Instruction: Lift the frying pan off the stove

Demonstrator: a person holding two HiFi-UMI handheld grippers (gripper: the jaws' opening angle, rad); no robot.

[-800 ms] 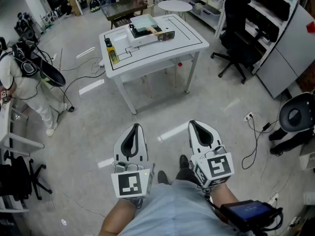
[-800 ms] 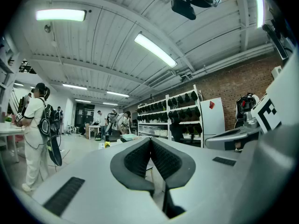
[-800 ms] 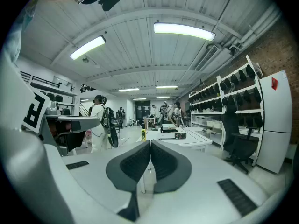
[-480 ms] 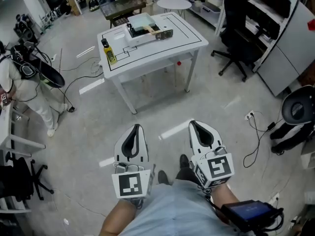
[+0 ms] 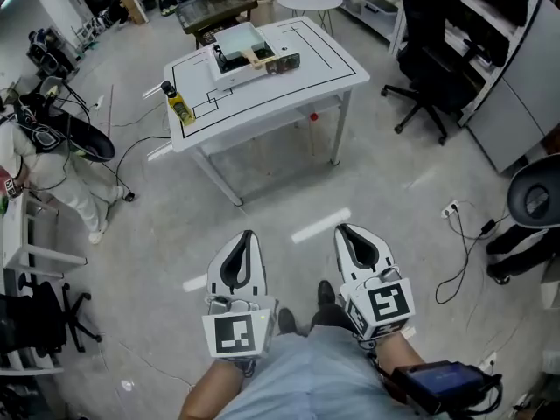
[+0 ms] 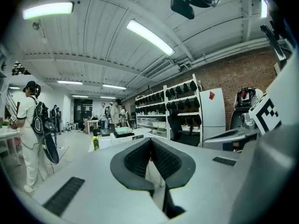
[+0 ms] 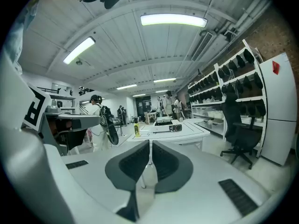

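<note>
Far ahead stands a white table. On it is the stove, with a pale square thing and a tan handle beside it; the pan itself is too small to make out. A yellow bottle stands at the table's left end. My left gripper and right gripper hang side by side over the floor, close to my body and far from the table. Both are shut with nothing in them. In the right gripper view the stove shows beyond the closed jaws.
A person with a backpack stands at the left. A black office chair and shelving are at the right, with cables on the floor. A round white table stands behind the work table. More people stand far back.
The table has slid a little up and to the left in the head view. Both grippers stay side by side, shut, slightly lower in the picture.
</note>
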